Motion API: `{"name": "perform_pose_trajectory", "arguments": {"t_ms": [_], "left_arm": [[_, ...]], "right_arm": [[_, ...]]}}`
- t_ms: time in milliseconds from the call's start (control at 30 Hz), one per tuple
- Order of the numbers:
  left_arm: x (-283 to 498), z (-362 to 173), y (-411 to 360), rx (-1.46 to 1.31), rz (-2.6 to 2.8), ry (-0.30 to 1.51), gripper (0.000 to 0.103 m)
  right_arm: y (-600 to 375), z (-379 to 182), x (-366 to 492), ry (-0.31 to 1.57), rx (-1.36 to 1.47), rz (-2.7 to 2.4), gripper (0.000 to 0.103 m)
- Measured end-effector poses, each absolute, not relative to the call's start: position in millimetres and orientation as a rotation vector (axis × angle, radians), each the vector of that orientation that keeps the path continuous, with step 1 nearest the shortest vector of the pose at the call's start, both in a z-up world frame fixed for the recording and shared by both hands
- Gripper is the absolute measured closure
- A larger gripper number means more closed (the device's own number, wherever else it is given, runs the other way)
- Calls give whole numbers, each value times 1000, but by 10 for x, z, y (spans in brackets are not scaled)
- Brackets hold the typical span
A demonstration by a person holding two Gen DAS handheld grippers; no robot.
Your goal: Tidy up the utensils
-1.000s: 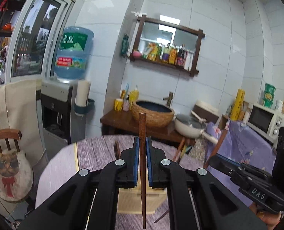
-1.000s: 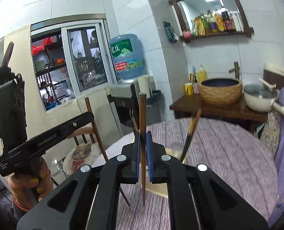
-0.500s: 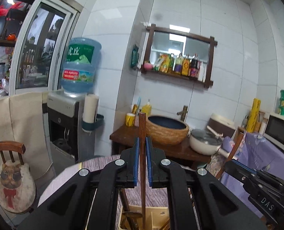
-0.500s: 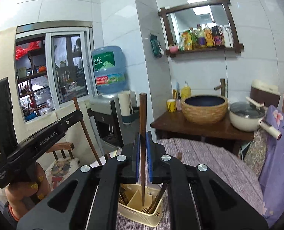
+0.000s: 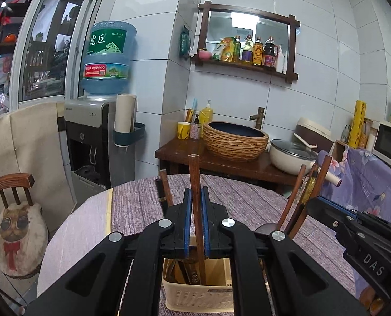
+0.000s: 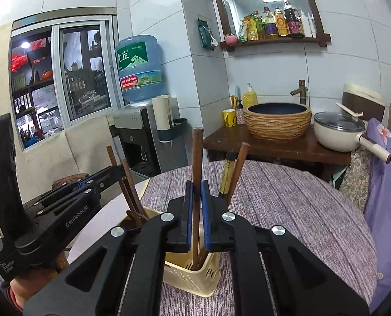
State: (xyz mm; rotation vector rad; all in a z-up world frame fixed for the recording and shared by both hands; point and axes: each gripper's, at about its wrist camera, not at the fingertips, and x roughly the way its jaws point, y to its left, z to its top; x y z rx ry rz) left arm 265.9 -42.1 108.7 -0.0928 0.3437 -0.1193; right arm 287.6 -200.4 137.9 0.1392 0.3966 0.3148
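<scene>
The left gripper (image 5: 196,221) clamps a brown chopstick (image 5: 195,181) upright between its blue pads, the stick's lower end dipping into the cream utensil basket (image 5: 195,296) right below. The right gripper (image 6: 196,216) likewise pinches its own wooden chopstick (image 6: 197,155) standing over that basket (image 6: 195,279). More utensils lean inside the basket. It sits on the purple tablecloth (image 6: 287,205).

Printed on the water jug (image 5: 108,58): "虎丘", with "96000" on its red strip. Lettered in white on the right gripper (image 5: 372,262) body: "DAS". On the left gripper (image 6: 77,218) body: "GenRobot.AI". Bottle labels on the wall shelf unreadable.
</scene>
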Motion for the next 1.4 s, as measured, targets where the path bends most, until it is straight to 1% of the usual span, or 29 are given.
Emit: {"name": "perform_pose_trajectory", "arguments": {"t_ms": [233, 300, 333, 367, 433, 467, 500, 567, 600, 633, 667, 700, 767, 800, 833, 867, 900, 1167, 1267, 1400], "left_arm": [[2609, 1097, -417, -70, -138, 343, 94], [2574, 1097, -411, -64, -137, 337, 88], [2559, 1096, -403, -64, -136, 334, 82], [2524, 1096, -390, -66, -136, 328, 78], [2464, 1095, -353, -70, -131, 318, 71], [2438, 1089, -340, -71, -127, 315, 67], [2404, 1086, -319, -74, -124, 310, 65], [2320, 1074, -273, -79, -123, 300, 54], [2272, 1065, -254, -79, -120, 296, 51], [2216, 1058, -228, -81, -115, 291, 44], [2166, 1048, -202, -88, -105, 287, 36], [2100, 1029, -165, -97, -103, 282, 31], [1968, 980, -98, -118, -100, 274, 14], [1887, 941, -62, -126, -103, 271, 11], [1800, 893, -30, -129, -106, 270, 6], [1719, 850, -12, -127, -108, 270, 5], [1632, 795, 13, -123, -108, 271, 5], [900, 270, 187, -115, -87, 324, 5], [631, 203, 237, -108, -72, 307, 5], [348, 162, 289, -122, -89, 308, 5]], "right_arm": [[-2019, 1265, 2889, 411, 160, 335, 95], [-2024, 1243, 2840, 402, 161, 337, 95], [-2025, 1235, 2820, 400, 161, 338, 95], [-2030, 1227, 2800, 398, 163, 341, 92], [-2041, 1215, 2761, 395, 168, 345, 87], [-2050, 1212, 2737, 392, 171, 346, 81], [-2068, 1212, 2696, 386, 174, 346, 77], [-2108, 1218, 2628, 373, 175, 339, 73], [-2136, 1220, 2566, 361, 179, 333, 65], [-2162, 1222, 2510, 350, 183, 327, 60], [-2188, 1221, 2470, 341, 186, 319, 49], [-2217, 1205, 2383, 326, 185, 299, 39], [-2253, 1158, 2244, 313, 170, 274, 30], [-2269, 1133, 2197, 309, 165, 271, 22], [-2291, 1077, 2102, 303, 155, 259, 16], [-2308, 1023, 2027, 300, 147, 249, 9], [-2322, 935, 1920, 300, 136, 239, 7], [-2332, 302, 1198, 378, 173, 291, 6], [-2279, 197, 894, 374, 173, 321, 6], [-2234, 223, 490, 321, 157, 347, 6]]}}
